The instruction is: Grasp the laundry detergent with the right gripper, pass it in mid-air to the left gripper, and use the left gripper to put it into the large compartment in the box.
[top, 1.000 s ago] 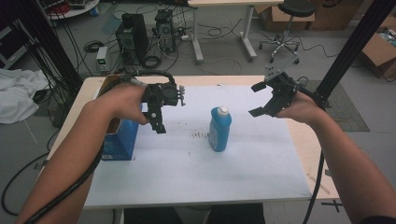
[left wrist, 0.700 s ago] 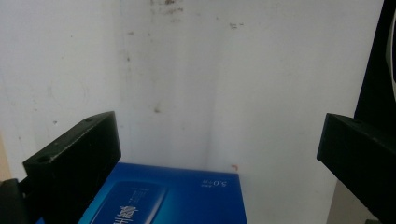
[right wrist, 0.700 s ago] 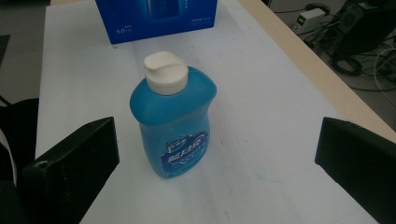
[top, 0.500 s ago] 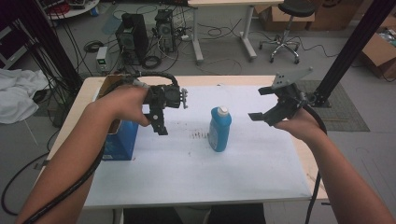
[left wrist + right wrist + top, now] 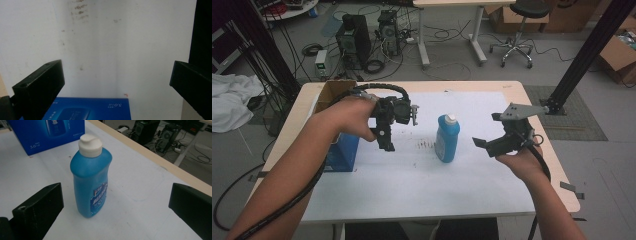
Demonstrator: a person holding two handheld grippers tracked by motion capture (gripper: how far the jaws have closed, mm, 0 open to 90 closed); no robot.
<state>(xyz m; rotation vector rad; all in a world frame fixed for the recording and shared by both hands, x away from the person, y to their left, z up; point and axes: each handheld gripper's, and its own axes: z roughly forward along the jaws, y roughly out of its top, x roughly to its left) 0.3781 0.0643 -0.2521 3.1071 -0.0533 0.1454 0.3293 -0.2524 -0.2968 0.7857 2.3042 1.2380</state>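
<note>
A blue bottle with a white cap stands upright in the middle of the white-covered table. My right gripper hovers to its right, open and aimed at it; in the right gripper view the bottle stands ahead between the wide-apart jaws of the gripper, nearer the left one and untouched. My left gripper hangs left of the bottle, pointing down, open and empty. In the left gripper view the gripper looks down on the white sheet, with a blue box at the bottom.
The blue box stands at the table's left side, under my left forearm, and appears beyond the bottle in the right gripper view. A black frame post rises off the table's far right corner. Computers sit on the floor behind.
My right gripper has come down and nearer to me, settling level with the bottle on its right. The left gripper has hardly moved. The bottle stands as before.
</note>
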